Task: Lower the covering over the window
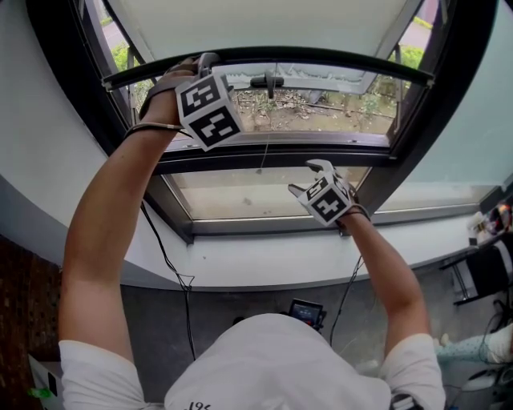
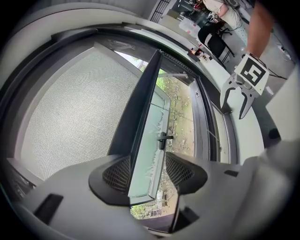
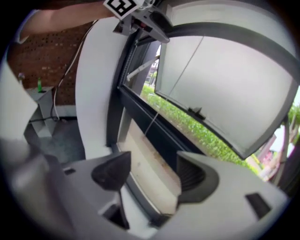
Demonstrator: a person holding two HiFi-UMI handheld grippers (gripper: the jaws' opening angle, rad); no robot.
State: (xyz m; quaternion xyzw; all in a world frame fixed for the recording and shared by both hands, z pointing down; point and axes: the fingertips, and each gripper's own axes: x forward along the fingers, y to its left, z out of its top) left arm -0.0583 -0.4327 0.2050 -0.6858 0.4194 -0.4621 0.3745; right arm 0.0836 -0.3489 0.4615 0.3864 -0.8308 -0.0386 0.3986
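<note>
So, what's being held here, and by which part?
The left gripper clamps the shade's dark bottom rail, left of its middle. The right gripper is open and empty.

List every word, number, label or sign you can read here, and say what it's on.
No text can be read in full.
White shirt: dark print at the picture's bottom edge, cut off, unreadable.
Left marker cube, right marker cube: black-and-white square patterns, not letters.
Small dark device near the floor: too small to read.
Bottom bar of the blind: no print.
</note>
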